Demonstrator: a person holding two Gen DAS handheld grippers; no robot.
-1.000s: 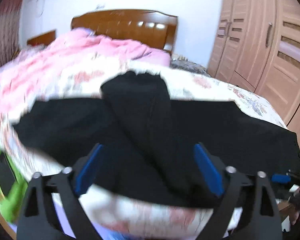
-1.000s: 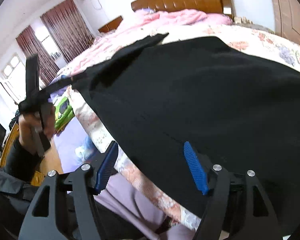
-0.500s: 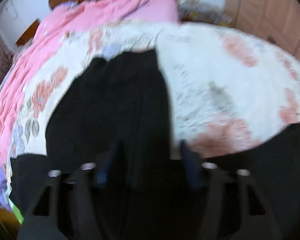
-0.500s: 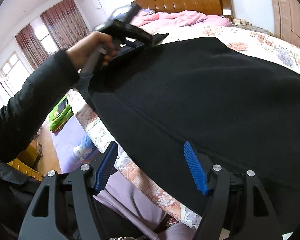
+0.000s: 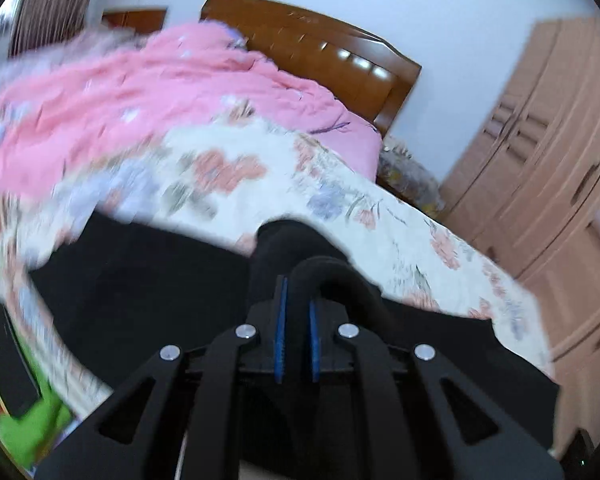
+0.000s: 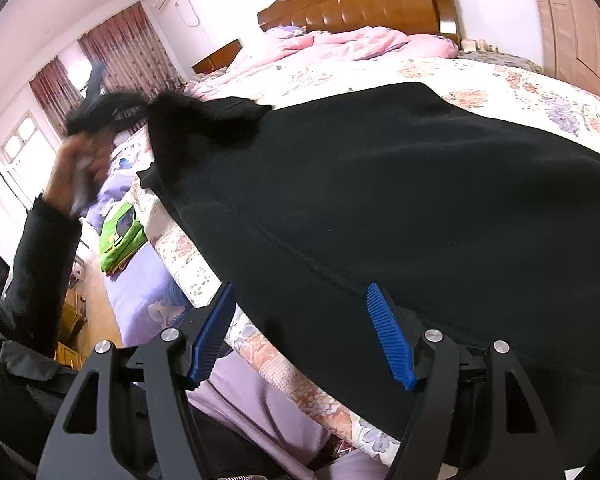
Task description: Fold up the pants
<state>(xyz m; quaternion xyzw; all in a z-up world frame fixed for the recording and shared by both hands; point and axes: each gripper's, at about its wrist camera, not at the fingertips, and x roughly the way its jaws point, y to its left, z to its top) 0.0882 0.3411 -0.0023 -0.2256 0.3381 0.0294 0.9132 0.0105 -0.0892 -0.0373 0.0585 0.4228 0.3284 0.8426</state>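
Black soft cloth pants point(image 6: 380, 200) lay spread flat on the flowery bed point(image 6: 540, 96), mostly not folded yet. The left tool point(image 5: 297, 308) was pinched tight on one end of the pants, lifted above the bed. The right tool point(image 6: 302, 332) sat wide apart at the bed's near edge, holding nothing.

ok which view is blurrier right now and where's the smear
Left wrist view: the pink quilt and floral sheet are motion-smeared, worst at left. Right wrist view: mostly sharp on the black pants; only the left gripper and hand blur.
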